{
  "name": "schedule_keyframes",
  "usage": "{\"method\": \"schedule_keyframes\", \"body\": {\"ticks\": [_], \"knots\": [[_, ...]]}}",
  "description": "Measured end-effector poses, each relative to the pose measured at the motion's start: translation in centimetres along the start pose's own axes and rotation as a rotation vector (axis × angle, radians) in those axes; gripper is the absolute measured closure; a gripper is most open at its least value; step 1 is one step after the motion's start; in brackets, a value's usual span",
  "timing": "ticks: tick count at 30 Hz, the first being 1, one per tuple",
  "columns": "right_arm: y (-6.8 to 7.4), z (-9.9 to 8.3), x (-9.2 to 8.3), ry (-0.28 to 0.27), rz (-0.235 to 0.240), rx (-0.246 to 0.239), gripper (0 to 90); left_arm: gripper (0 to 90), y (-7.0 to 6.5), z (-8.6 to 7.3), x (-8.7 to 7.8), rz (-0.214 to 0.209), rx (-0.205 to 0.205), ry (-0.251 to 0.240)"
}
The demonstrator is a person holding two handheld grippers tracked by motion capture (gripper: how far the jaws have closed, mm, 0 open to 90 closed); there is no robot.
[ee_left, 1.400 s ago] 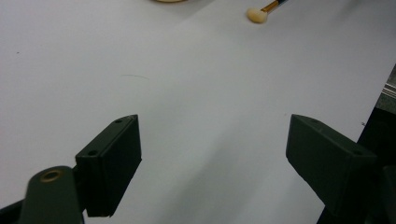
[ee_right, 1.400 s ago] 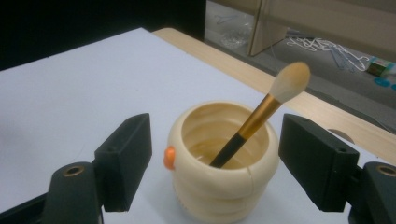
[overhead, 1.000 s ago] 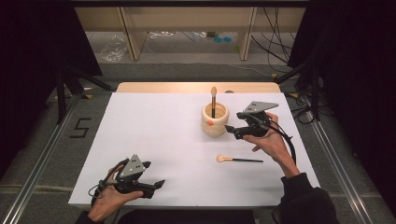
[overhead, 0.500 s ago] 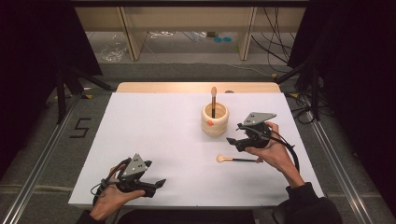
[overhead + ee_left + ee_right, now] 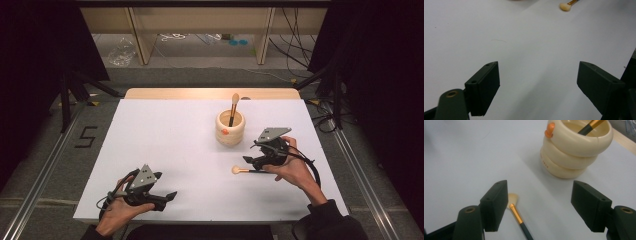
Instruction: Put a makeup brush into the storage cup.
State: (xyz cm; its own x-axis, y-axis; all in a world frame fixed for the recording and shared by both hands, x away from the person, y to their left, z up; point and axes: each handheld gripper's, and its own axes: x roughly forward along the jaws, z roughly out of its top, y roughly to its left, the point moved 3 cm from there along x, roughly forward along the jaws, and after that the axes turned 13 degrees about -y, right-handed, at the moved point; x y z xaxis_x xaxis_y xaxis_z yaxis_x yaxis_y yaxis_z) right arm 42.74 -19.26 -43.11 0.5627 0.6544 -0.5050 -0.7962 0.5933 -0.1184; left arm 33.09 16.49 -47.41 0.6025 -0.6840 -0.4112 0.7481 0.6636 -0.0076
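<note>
Risk: my right gripper (image 5: 539, 205), jaws wide and empty, straddles the black-handled makeup brush with gold ferrule (image 5: 520, 220) off-centre; closing could flick it toward the cream ringed holder (image 5: 574, 155).

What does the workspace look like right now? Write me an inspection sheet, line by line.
Surface: white table, bare wooden strip along its far edge.
Job's things: one brush lies flat; another brush stands in the cream holder.
Clutter: nothing seen.
Grippers: right gripper open, jaws on either side of the lying brush, not touching; left gripper open over bare table.
Cables: one trails from each gripper; more on the floor beyond.
Surroundings: dark curtains, shelving, floor rails.
</note>
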Motion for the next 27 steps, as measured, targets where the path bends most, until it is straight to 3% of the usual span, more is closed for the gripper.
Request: {"method": "schedule_keyframes", "body": {"ticks": [7,9,17,19,22,25,27], "knots": [[0.1,-0.8,-0.1,0.044,0.02,0.004,29.8,18.3,0.0,-0.1,0.0,-0.001,-0.009,-0.002],[0.1,-0.9,0.0,0.024,0.014,0.002,29.2,18.3,0.0,-0.1,-0.1,0.005,-0.005,0.005],[0.0,-1.1,0.0,0.053,0.021,0.007,27.3,18.2,0.1,-0.1,0.0,0.004,0.002,0.018],[-0.1,-1.3,0.0,0.078,0.031,0.008,26.0,18.2,0.1,-0.1,0.0,0.007,-0.001,0.009],[0.0,-1.5,0.2,0.073,0.027,0.014,23.9,18.1,0.0,0.0,-0.1,0.004,-0.013,0.006],[0.0,-1.5,0.1,0.099,0.034,0.01,21.4,18.2,0.1,0.0,-0.1,-0.002,0.009,0.008],[0.1,-1.5,0.1,0.107,0.037,0.007,18.5,18.1,0.1,0.0,-0.2,-0.004,-0.011,0.006]]}}
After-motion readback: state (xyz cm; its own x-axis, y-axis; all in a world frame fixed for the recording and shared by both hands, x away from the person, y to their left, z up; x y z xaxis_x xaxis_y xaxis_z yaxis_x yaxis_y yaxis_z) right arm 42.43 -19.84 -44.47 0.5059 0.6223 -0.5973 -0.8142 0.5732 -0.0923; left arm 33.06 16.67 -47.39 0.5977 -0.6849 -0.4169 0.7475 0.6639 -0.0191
